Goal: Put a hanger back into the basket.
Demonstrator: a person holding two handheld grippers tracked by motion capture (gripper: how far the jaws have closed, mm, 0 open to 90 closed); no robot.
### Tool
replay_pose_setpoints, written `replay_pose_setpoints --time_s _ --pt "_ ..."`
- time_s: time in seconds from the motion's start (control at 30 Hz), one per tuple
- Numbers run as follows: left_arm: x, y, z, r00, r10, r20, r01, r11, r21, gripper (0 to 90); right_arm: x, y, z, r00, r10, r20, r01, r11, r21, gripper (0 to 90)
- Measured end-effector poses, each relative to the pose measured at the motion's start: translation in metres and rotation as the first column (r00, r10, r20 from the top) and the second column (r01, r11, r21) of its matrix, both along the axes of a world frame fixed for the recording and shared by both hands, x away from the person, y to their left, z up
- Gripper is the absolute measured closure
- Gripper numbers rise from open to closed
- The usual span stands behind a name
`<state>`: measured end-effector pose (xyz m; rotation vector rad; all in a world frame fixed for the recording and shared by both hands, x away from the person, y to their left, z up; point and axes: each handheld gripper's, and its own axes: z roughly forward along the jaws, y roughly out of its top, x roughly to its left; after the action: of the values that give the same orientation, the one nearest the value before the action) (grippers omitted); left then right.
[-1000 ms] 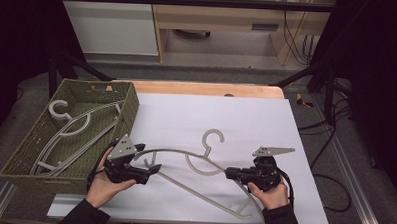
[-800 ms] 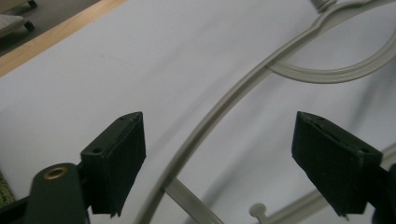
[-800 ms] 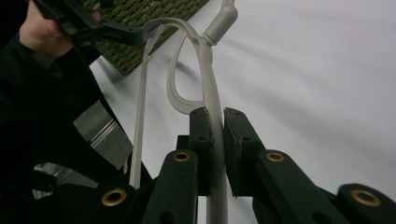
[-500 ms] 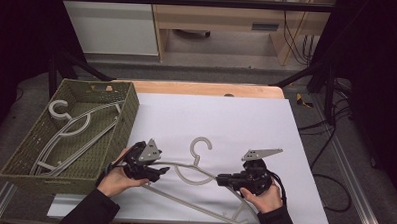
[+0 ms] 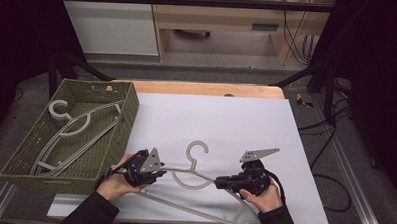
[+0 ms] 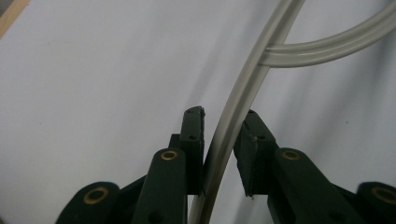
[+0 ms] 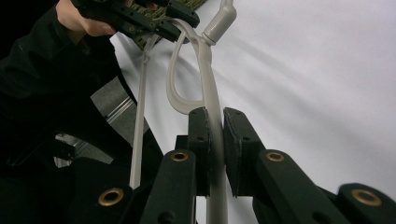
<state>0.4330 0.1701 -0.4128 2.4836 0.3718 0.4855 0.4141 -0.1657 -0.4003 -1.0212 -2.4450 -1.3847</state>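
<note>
**Hanger pulled nearer, left jaws closing in**

The grey hanger [image 5: 189, 179] is held over the white table [image 5: 236, 123], nearer the front edge than a second ago. It is clamped tight at one arm by the right gripper [image 5: 223, 183], as before. The left gripper [image 5: 157, 174] has been moved in from the green basket [image 5: 129, 114], where more hangers [image 5: 68, 132] lie. Its jaws have just been closing around the other arm; a thin gap is seen at one pad.
</note>
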Motion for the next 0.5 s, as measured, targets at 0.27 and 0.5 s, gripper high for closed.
replay_pose_setpoints --time_s 0.27,0.5 --pt "-0.005 0.004 -0.003 0.9999 -0.003 -0.014 0.003 0.9997 0.025 76.7 -0.001 -0.002 0.001 0.9986 0.000 0.054 0.001 1.000 -0.005 76.8" --pt "-0.008 0.008 -0.004 0.9993 -0.001 -0.038 0.002 0.9999 0.016 80.4 -0.001 -0.014 0.004 0.9856 -0.087 0.145 0.088 0.996 0.001 66.7"
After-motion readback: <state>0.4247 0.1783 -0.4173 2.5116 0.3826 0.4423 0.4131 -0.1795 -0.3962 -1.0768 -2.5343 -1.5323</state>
